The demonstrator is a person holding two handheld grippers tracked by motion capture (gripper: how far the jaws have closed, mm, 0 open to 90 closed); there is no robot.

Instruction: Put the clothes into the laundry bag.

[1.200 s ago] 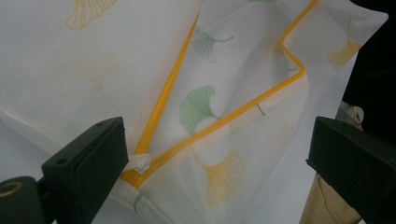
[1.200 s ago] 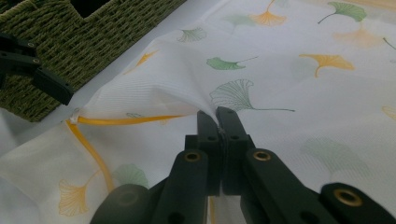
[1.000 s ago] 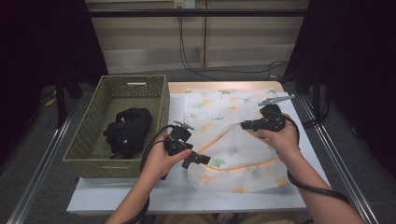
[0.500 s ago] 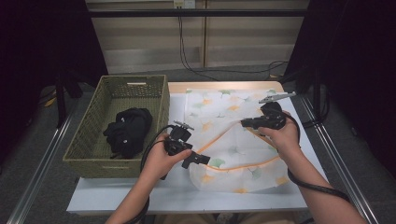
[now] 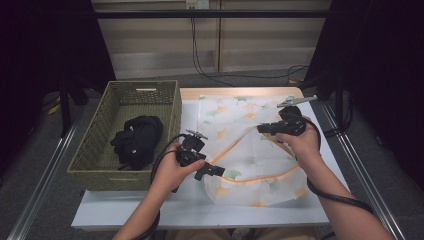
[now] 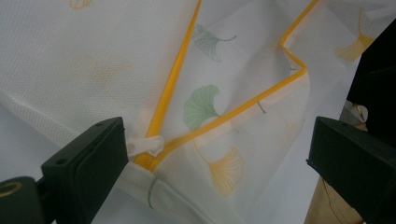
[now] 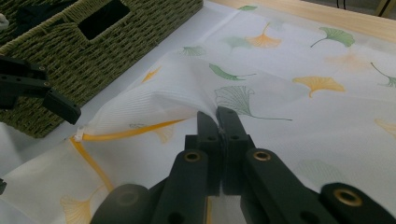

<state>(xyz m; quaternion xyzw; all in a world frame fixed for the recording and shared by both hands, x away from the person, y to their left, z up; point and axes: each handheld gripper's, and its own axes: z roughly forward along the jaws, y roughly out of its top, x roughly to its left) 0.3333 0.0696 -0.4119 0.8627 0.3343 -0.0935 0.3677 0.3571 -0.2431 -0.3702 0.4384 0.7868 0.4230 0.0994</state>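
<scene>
right gripper (image 7: pixel 219 122) clamped on mesh bag (image 7: pixel 289 107), left gripper (image 6: pixel 215 154) spread wide

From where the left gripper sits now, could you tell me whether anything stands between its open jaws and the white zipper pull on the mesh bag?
Nothing visible does. The left gripper stands open, with the zipper pull lying bare on the mesh bag by one jaw.

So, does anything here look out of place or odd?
Nothing is damaged or spilled. The mesh laundry bag lies unzipped on the table; the right gripper pinches its upper layer up. Black clothes sit in the wicker basket.
</scene>
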